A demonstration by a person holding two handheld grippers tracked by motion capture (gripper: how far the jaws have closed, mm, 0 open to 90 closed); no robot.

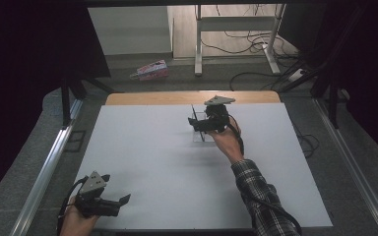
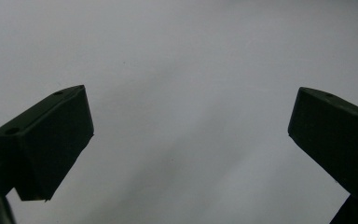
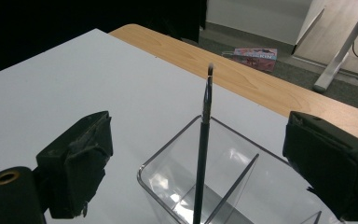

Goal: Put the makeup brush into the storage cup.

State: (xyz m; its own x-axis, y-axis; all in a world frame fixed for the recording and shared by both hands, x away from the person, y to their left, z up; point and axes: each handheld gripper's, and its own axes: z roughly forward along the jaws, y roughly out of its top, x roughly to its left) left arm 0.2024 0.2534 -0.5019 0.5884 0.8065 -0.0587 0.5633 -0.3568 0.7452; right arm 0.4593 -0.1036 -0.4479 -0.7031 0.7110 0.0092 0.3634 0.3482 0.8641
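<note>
Dim room. White sheet [image 1: 167, 172] covers wooden bench [image 1: 152, 98]. Grey carpet floor [image 1: 177, 73] beyond, pink box [image 1: 150, 70] lying on it. White desk frame [image 1: 236, 24], tangled cables [image 1: 246, 42] behind.

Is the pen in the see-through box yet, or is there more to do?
Yes: the pen stands upright in the clear box. The right gripper has its jaws open on either side of the pen, not pressing it. The left gripper is open over bare table. What seems left is pulling the right gripper away.

floor: pink box [image 1: 150, 70] | desk frame [image 1: 236, 29] | cables [image 1: 256, 42]
</note>
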